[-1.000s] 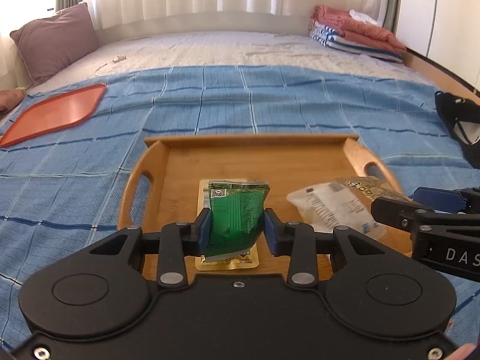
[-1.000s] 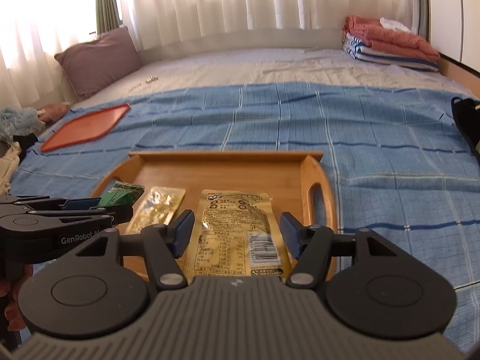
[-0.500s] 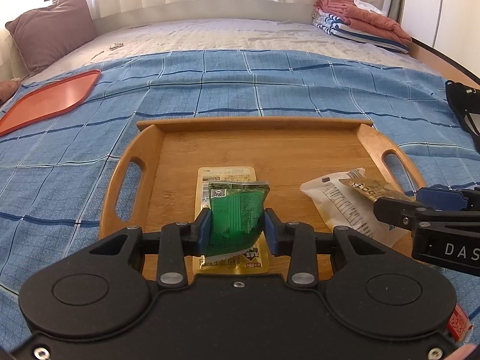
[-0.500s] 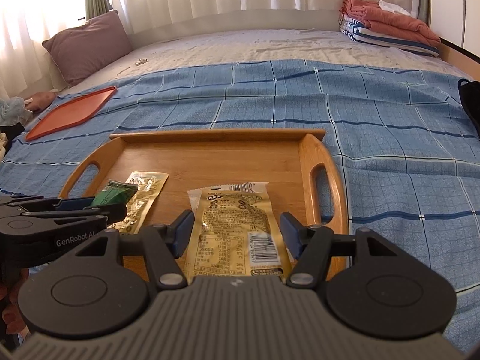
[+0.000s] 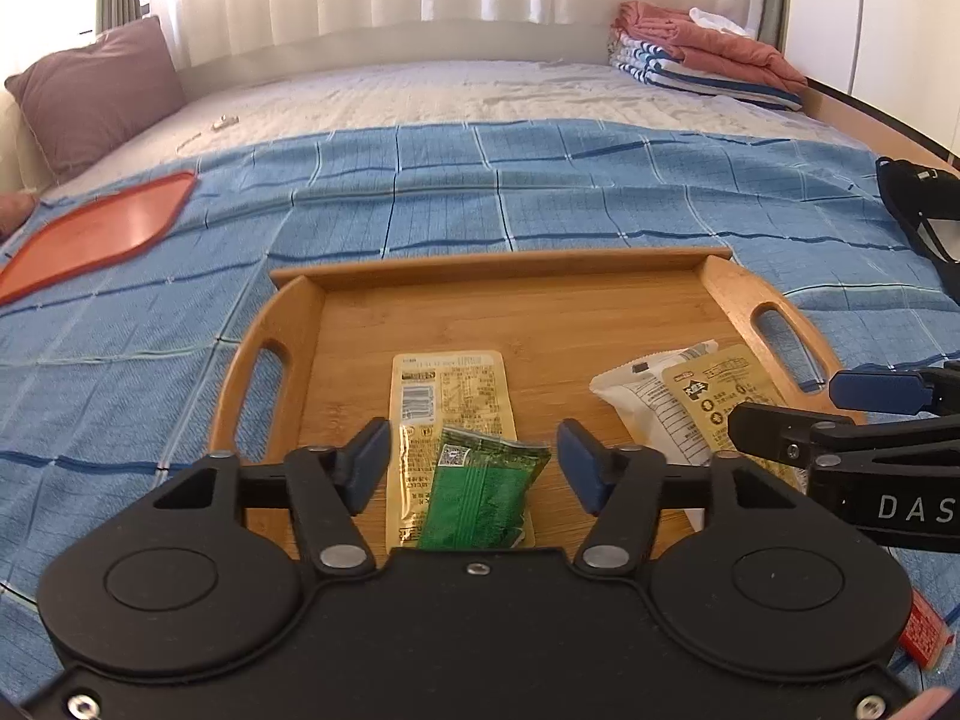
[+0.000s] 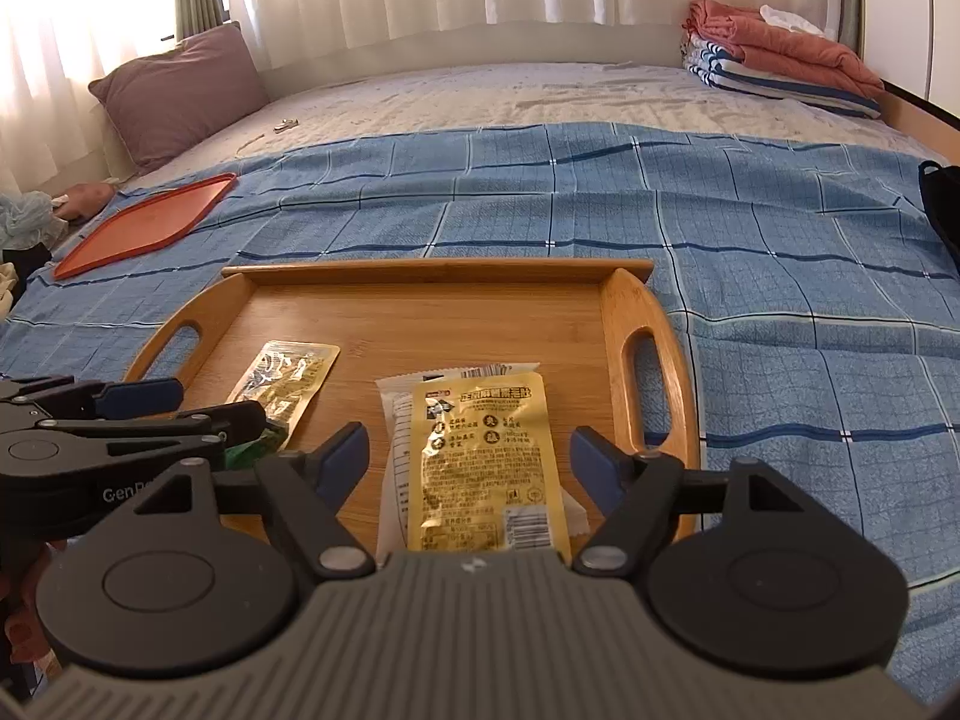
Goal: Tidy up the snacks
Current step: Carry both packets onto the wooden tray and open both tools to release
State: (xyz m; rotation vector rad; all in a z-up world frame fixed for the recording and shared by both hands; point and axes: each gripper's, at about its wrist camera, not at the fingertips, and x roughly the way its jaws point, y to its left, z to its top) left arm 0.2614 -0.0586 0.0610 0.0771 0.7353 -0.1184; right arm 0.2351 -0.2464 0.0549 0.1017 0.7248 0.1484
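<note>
While both jaws are opening, left gripper point(image 5: 473, 461) over the green packet point(image 5: 480, 498), right gripper point(image 6: 469, 461) over the gold packet point(image 6: 480, 456), release onto the wooden tray point(image 5: 510, 306) is judged under way; clean withdrawal is called for next.

Green packet point(image 5: 483, 495) lower end hidden behind gripper body at bottom centre, black bag point(image 5: 921, 210) cut by right edge, red wrapper point(image 5: 921, 636) half hidden lower right, packet print too small to read

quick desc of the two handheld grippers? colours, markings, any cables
Both are black linkage frames with silver pivot pins and blue pads on the jaws. Left gripper has a smooth black body, side marked "GenRo..." partly hidden. Right gripper has a ribbed grey body, side lettered "DAS", cut off. No cables visible.
</note>
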